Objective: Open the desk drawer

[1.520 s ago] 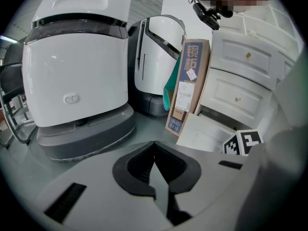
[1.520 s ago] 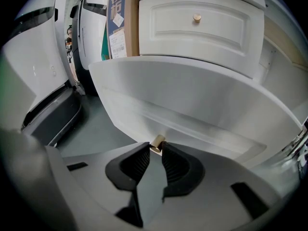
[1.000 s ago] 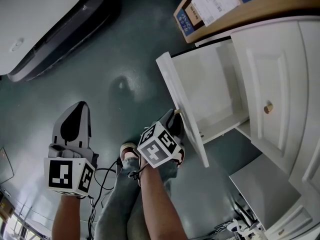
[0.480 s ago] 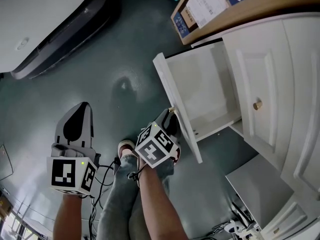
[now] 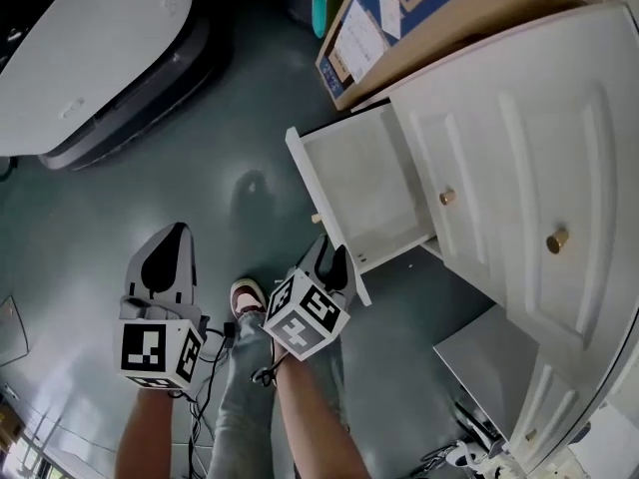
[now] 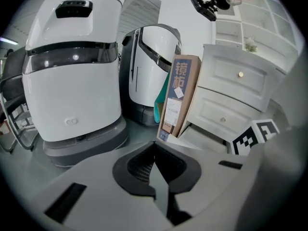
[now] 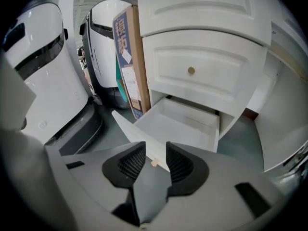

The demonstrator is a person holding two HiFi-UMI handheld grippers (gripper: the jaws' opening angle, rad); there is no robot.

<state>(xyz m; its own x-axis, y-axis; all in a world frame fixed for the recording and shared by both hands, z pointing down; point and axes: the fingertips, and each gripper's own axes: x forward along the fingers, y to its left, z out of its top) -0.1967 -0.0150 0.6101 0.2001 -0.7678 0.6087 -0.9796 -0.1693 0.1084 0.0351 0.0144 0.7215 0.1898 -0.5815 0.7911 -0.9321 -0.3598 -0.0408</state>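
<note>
The dark green floor is glossy. A white machine with a dark base stands on it. A tall cardboard box stands just beside the white desk. Black cables lie near a person's shoe.

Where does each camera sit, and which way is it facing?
Head view: on the person's head, facing steeply down at the floor and open drawer; both forearms, a leg, left tongs and right tongs show.
Left gripper view: rides the left tongs, facing a white machine and cardboard box; its jaws are together, empty.
Right gripper view: rides the right tongs, facing the open drawer; its jaws have just been opening, nothing gripped, the knob beyond them.
All three views show the cardboard box.
</note>
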